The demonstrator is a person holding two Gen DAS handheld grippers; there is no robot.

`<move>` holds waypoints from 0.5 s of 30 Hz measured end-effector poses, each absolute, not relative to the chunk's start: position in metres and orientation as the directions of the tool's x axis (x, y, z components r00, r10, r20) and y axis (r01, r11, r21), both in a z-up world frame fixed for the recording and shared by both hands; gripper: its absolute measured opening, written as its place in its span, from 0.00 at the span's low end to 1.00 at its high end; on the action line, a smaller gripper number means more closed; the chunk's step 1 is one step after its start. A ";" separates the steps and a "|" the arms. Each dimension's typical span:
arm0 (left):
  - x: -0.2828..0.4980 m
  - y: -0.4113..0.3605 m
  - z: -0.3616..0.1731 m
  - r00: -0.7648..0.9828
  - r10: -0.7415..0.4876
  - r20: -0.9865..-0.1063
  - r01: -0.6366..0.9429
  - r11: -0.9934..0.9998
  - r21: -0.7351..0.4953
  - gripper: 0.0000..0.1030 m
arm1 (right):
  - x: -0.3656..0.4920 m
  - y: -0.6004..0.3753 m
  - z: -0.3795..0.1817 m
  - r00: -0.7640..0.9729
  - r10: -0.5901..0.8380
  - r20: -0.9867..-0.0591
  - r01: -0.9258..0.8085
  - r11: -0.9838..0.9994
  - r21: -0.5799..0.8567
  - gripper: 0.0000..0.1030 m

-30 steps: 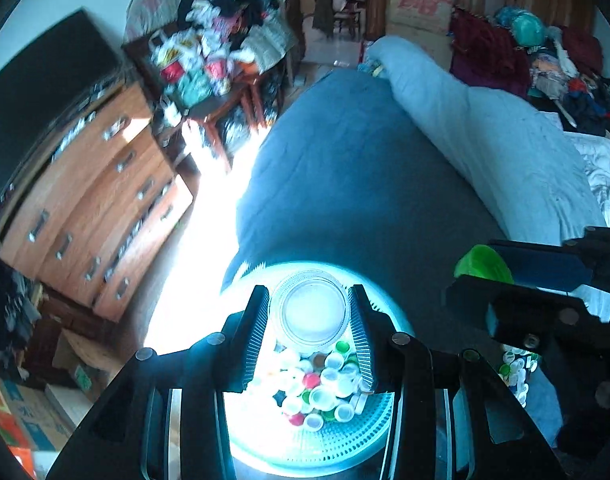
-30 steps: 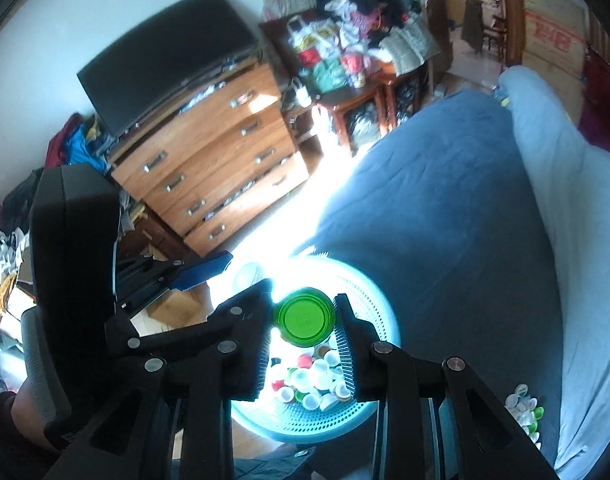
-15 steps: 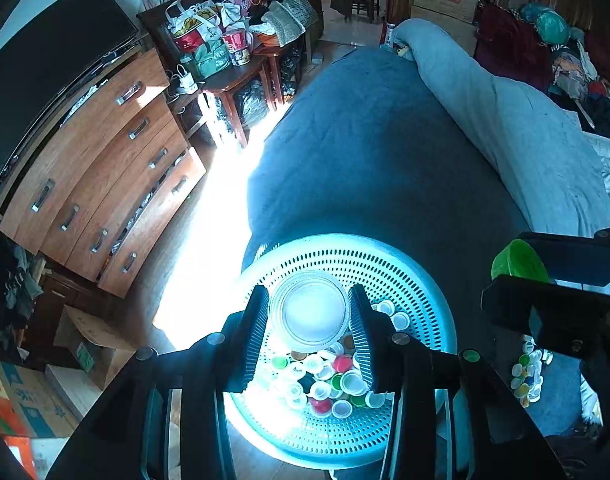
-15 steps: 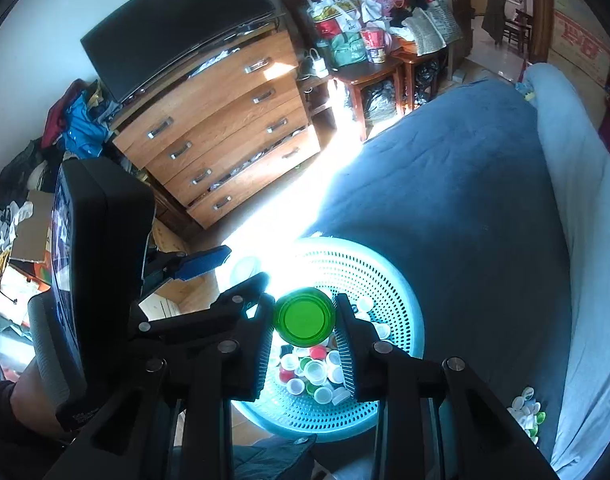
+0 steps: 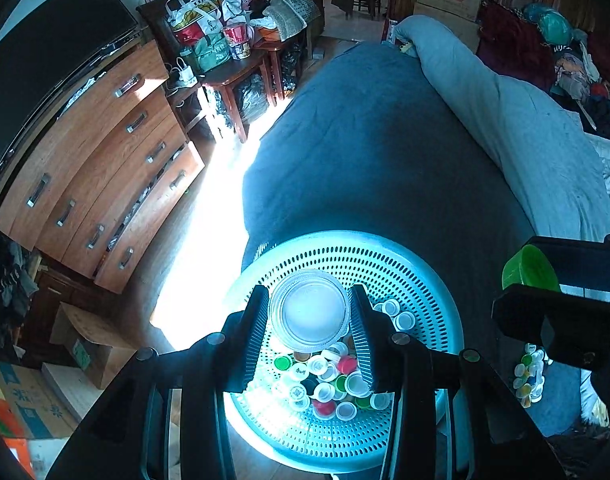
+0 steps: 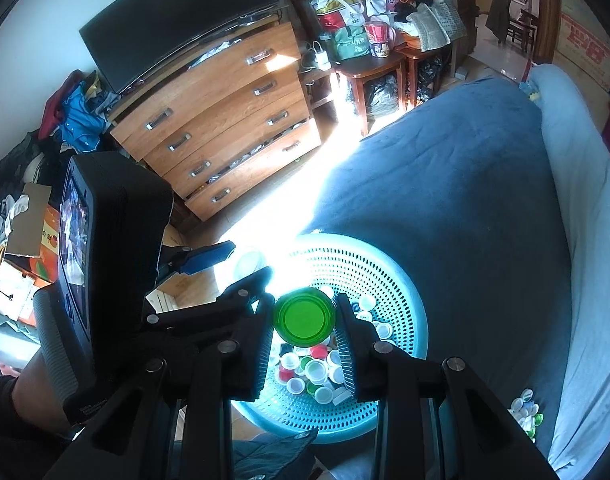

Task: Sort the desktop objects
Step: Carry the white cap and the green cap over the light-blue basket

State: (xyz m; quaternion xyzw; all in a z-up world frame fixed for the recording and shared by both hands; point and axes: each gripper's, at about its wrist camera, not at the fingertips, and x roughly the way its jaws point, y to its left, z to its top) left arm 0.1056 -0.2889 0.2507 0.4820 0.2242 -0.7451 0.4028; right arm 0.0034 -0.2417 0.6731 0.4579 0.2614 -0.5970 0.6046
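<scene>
We cannot see the basket [image 5: 405, 272] whole: the clear lid [image 5: 309, 312] and the left gripper [image 5: 309, 320] cover its middle, and glare washes out its near-left rim. The bottle caps [image 5: 325, 380] under the lid stay partly hidden, and their printing is too small to read. In the right wrist view the green lid [image 6: 304, 317] masks more caps, and the small pile of caps [image 6: 525, 412] on the bed blurs near the lens edge.

left gripper [image 5: 309, 334]: angled steeply down, jaws clamped on load | right gripper [image 6: 305, 330]: same pose, jaws clamped on load
</scene>
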 end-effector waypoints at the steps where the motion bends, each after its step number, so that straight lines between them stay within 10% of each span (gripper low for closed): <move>1: 0.105 -0.289 0.249 -0.215 -0.376 -0.902 0.809 -0.586 0.051 0.34 | 0.003 -0.242 0.673 0.151 -0.481 -0.864 0.961 -0.135 0.243 0.32; 15: 0.104 -0.292 0.243 -0.201 -0.364 -0.909 0.804 -0.592 0.059 0.34 | -0.001 -0.243 0.668 0.158 -0.475 -0.866 0.958 -0.140 0.251 0.32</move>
